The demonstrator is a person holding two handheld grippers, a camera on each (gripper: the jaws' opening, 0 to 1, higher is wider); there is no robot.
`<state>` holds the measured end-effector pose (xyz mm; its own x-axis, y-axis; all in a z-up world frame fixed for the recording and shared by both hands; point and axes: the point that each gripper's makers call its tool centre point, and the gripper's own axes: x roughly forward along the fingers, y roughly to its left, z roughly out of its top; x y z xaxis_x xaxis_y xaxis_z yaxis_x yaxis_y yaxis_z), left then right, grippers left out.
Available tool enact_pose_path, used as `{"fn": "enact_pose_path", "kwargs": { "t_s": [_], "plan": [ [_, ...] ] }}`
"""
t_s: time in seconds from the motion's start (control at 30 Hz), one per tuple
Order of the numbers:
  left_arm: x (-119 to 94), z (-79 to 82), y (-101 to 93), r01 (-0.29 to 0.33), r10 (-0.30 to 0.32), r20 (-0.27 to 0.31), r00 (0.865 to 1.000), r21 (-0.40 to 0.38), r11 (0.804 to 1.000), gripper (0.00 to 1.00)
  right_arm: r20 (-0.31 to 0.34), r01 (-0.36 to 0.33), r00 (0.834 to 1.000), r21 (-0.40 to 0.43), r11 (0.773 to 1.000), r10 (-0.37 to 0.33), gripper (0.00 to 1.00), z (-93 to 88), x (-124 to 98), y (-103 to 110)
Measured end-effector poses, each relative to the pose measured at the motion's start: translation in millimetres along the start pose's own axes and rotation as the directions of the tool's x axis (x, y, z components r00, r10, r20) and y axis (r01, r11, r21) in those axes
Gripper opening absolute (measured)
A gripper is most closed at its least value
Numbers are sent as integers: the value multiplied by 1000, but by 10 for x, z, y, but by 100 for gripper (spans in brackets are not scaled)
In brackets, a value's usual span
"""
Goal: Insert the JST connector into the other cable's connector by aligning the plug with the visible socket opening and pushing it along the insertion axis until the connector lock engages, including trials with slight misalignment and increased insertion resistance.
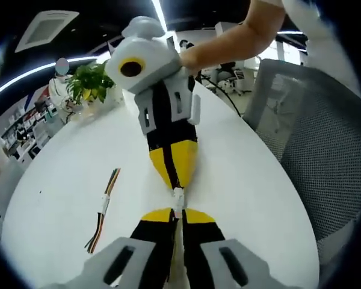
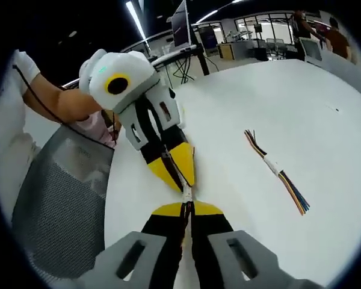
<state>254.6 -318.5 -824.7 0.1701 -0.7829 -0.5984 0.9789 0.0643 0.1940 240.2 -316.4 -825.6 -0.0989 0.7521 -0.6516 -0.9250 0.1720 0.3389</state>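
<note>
A: Left gripper view — left gripper (image 1: 178,218) and right gripper (image 1: 175,179), jaws clamped on the connector (image 1: 178,198) halves, meet tip to tip above the counter (image 1: 253,180).

B: Right gripper view — same junction; keep both axes collinear, push straight. Spare cable (image 2: 277,170) lies aside, toward the counter's edge.

Smooth, slightly glossy white table (image 1: 240,180); grey woven mesh chair back (image 1: 313,138); matt plastic gripper jaws, yellow-tipped
</note>
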Motion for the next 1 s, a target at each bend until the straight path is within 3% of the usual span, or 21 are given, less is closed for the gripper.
{"fn": "enact_pose_path", "kwargs": {
  "t_s": [0.03,0.07,0.1,0.2,0.3,0.43,0.5,0.67,1.0],
  "plan": [
    [-6,14,-5,3,-3,10,1000,3,1000,0,-15,46,999,-54,998,-46,0,-29,6,-84],
    [-13,73,-8,10,-9,44,999,-23,1000,0,3,18,1000,0,1000,-18,0,-17,19,-32],
    [-15,74,-20,17,-16,42,999,-25,1000,0,9,23,1000,-2,1000,-23,0,-13,15,-53],
    [-29,-16,21,-12,12,-7,1000,5,1000,0,24,30,999,12,999,-30,0,-32,-16,-87],
    [-36,-114,23,-25,25,-26,999,-6,1000,10,49,21,999,40,999,-23,0,-11,-51,-83],
    [-9,-155,21,-34,34,-39,999,5,999,12,92,-1,996,91,996,-7,0,46,-82,-90],
    [2,-128,20,-39,39,-33,999,17,999,11,122,-24,993,131,991,8,0,91,-92,-72],
    [-23,-76,42,-42,43,-20,999,40,998,0,123,-52,992,173,984,31,0,59,-102,-58],
    [-42,-97,6,-15,16,-28,999,23,1000,0,124,-66,991,193,979,43,0,74,-78,-37]
  ]
}}
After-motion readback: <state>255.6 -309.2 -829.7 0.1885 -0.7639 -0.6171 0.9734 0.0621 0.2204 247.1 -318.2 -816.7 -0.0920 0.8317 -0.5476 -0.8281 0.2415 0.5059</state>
